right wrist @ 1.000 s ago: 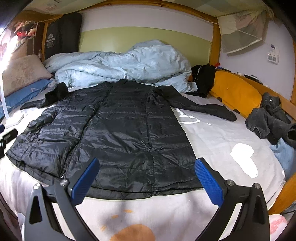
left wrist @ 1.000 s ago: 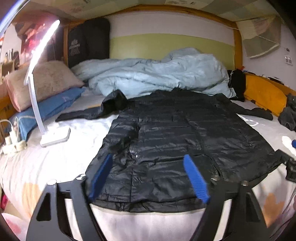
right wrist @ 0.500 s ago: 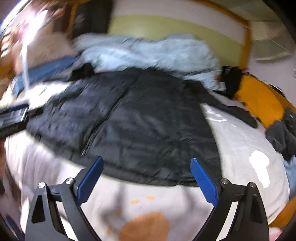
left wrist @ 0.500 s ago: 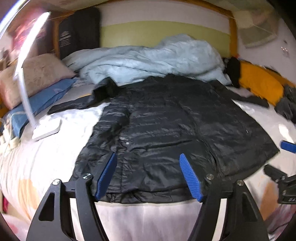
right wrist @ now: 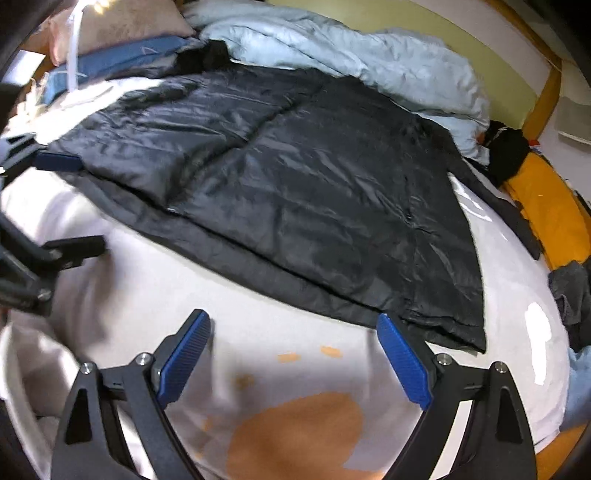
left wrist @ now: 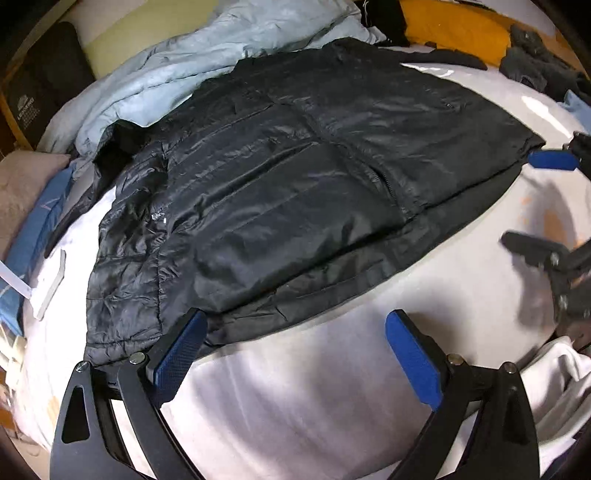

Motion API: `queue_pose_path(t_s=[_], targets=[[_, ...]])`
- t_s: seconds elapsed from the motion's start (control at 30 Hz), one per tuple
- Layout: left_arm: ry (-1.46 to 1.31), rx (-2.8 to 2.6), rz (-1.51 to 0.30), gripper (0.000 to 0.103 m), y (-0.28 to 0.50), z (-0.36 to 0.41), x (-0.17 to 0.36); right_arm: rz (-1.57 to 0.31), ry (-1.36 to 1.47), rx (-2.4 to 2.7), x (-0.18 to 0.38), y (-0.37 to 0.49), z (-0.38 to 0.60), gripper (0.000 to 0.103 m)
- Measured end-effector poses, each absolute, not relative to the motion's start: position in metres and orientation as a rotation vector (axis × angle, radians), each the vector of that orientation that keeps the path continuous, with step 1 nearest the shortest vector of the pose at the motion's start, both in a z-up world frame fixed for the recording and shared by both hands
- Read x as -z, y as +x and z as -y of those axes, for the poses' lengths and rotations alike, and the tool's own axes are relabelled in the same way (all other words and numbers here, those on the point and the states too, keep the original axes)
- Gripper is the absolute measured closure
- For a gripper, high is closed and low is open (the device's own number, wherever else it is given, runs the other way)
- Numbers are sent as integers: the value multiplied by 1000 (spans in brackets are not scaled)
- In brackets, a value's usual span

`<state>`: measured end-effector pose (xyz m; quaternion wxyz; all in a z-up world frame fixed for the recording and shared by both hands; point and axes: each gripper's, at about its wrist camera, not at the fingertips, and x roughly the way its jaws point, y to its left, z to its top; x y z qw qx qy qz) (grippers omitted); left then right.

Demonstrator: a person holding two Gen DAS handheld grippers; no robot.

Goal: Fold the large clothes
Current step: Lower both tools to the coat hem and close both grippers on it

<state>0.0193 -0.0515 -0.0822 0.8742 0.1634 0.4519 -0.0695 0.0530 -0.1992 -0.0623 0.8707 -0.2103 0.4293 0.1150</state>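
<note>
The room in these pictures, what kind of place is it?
Most likely a bedroom. A black puffer coat lies spread on a bed's white sheet, with a crumpled light blue duvet behind it, pillows stacked to one side, and a wooden bed frame along the wall.

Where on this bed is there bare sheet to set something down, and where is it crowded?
Bare white sheet runs along the near edge below the hem of the black coat, and continues right of the coat toward the grey clothes. Crowded: the far end under the light blue quilt, and the left side with the pillows and lamp base.
</note>
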Motion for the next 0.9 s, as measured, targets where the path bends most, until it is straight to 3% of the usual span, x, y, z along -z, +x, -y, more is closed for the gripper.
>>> queue_pose_path(t_s=[0.3, 0.4, 0.5, 0.53, 0.6, 0.67, 0.77, 0.9], targets=[[234, -81, -943, 2, 51, 2, 82, -856, -403, -37, 63, 83, 221, 14], [222, -139, -934, 2, 60, -13, 84, -848, -368, 17, 61, 96, 229, 32], [180, -203, -928, 3, 65, -29, 82, -849, -311, 69, 57, 109, 245, 59], [177, -234, -919, 8, 65, -34, 81, -846, -292, 90, 54, 111, 251, 68], [180, -298, -893, 30, 66, -43, 78, -843, -263, 116, 51, 114, 260, 78], [141, -322, -859, 80, 67, -55, 73, -840, -207, 140, 45, 117, 272, 91], [15, -252, -789, 96, 57, -67, 58, -819, -158, 138, 37, 113, 277, 96], [116, -272, -607, 99, 29, -56, 23, -698, -178, 126, 18, 88, 271, 97]])
